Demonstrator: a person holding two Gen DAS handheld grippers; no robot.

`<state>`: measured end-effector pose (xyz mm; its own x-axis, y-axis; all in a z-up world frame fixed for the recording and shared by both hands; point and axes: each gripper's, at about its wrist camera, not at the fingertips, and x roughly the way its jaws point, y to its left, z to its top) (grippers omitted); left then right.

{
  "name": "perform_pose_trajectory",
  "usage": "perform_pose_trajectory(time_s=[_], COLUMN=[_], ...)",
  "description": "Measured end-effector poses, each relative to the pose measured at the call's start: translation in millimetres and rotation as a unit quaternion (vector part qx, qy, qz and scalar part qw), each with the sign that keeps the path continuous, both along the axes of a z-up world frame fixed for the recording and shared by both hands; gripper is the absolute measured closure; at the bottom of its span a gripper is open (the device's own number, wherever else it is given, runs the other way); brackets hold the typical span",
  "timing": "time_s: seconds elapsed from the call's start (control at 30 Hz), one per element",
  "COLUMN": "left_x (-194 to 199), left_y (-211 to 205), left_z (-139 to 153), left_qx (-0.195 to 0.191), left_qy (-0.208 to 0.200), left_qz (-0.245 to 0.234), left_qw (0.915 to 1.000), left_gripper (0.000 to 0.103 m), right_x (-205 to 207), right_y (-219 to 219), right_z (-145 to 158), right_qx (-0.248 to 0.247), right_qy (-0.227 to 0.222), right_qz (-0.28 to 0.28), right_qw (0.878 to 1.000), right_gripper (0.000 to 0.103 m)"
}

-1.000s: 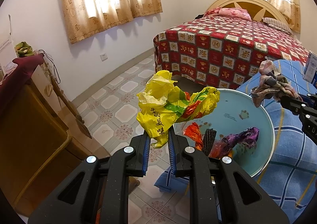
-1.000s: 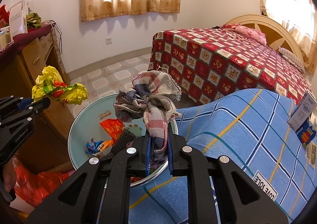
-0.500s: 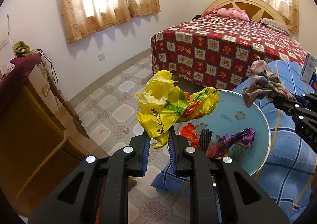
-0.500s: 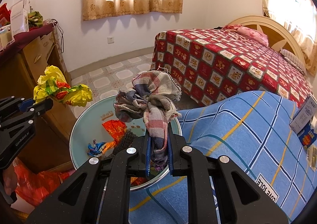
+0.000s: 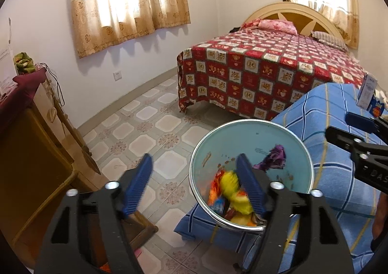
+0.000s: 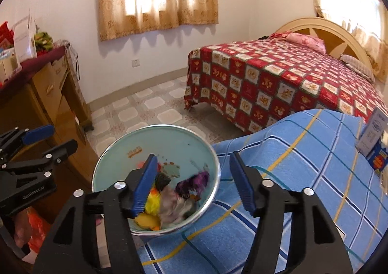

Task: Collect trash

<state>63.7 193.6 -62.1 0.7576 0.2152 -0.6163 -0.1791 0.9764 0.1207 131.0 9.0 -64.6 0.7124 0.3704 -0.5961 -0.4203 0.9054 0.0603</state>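
A light blue metal basin (image 5: 257, 133) (image 6: 174, 138) sits on the edge of a blue plaid cloth. It holds a yellow plastic bag (image 5: 232, 189) (image 6: 152, 201), a plaid rag (image 6: 173, 203), a purple wrapper (image 5: 274, 157) (image 6: 194, 180) and orange wrappers (image 5: 214, 186). My left gripper (image 5: 194, 177) is open and empty above the basin's near left rim. My right gripper (image 6: 194, 174) is open and empty above the basin's near side. Each gripper shows in the other's view, the right one (image 5: 359, 133) and the left one (image 6: 43, 140).
A bed with a red patterned cover (image 5: 266, 68) stands behind the blue plaid cloth (image 6: 303, 177). A wooden dresser (image 5: 29, 152) stands at the left. Small boxes (image 6: 373, 138) rest on the cloth at right. An orange bag (image 6: 36, 228) lies low at left. Tiled floor (image 5: 145, 128) lies between.
Both grippers have opened. The yellow bag has dropped from the left gripper and the plaid rag from the right gripper into the basin.
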Motion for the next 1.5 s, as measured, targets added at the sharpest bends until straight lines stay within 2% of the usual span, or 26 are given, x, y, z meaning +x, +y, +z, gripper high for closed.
perform_pose_trajectory(time_s=[0.07, 0.13, 0.23, 0.33, 0.53, 1.5], left_x=[-3.7, -8.6, -18.1, -27.1, -35.6, -35.7], left_y=[-2.1, -4.1, -8.0, -10.9, -15.3, -13.0], left_z=[5.2, 12.2, 26.1, 40.7, 54.1, 55.0], left_qx=[0.002, -0.003, -0.005, -0.007, -0.006, -0.006], left_qy=[-0.009, -0.018, -0.038, -0.058, -0.076, -0.074], left_qz=[0.0, -0.004, -0.005, -0.01, -0.013, -0.004], left_qw=[1.0, 0.9998, 0.9993, 0.9982, 0.997, 0.9972], left_gripper=[0.021, 0.02, 0.013, 0.011, 0.008, 0.006], right_x=[-8.9, -19.6, -35.6, -52.4, -65.4, -65.3], right_y=[-9.3, -19.1, -35.4, -45.9, -61.1, -72.3], right_z=[5.5, 11.3, 22.5, 35.3, 47.6, 50.1], right_qx=[0.007, 0.012, 0.021, 0.023, 0.023, 0.022], right_qy=[-0.01, -0.023, -0.046, -0.073, -0.094, -0.095], right_qz=[-0.011, -0.022, -0.044, -0.063, -0.073, -0.085], right_qw=[1.0, 0.999, 0.998, 0.995, 0.993, 0.992], right_gripper=[0.033, 0.032, 0.029, 0.028, 0.025, 0.022])
